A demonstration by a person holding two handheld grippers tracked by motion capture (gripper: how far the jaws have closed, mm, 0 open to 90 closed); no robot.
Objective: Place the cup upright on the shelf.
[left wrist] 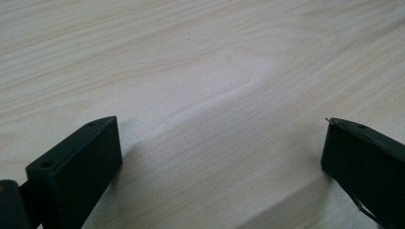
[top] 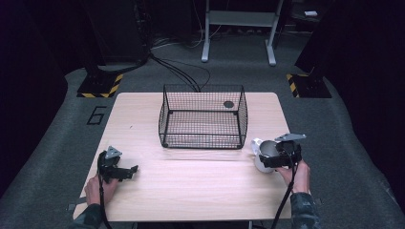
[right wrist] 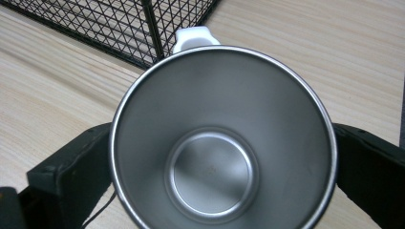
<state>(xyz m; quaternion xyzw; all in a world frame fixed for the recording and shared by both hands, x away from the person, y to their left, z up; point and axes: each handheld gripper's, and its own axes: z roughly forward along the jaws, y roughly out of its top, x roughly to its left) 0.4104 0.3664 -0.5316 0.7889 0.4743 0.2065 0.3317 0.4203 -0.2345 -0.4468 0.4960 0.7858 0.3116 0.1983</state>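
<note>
right gripper [top: 270, 160] fingers clasp steel mug [right wrist: 222, 138] beside wire basket [top: 203, 117]; left gripper [top: 125, 171] spread wide.

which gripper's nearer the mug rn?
Right. The right gripper has its jaws on either side of the mug, by the wire basket. The left gripper sits open over bare table at the opposite side.

- My table [top: 143, 109] is pale wood with rounded corners, standing on grey carpet [top: 363, 157].
- A dark "6" [top: 97, 115] is marked on the carpet off the table's far left corner.
- Black posts stand on yellow-and-black striped bases [top: 100, 85] off both far corners.
- A grey metal frame [top: 239, 28] stands farther back, black cables [top: 181, 71] trailing across the floor; the room around is dark.
</note>
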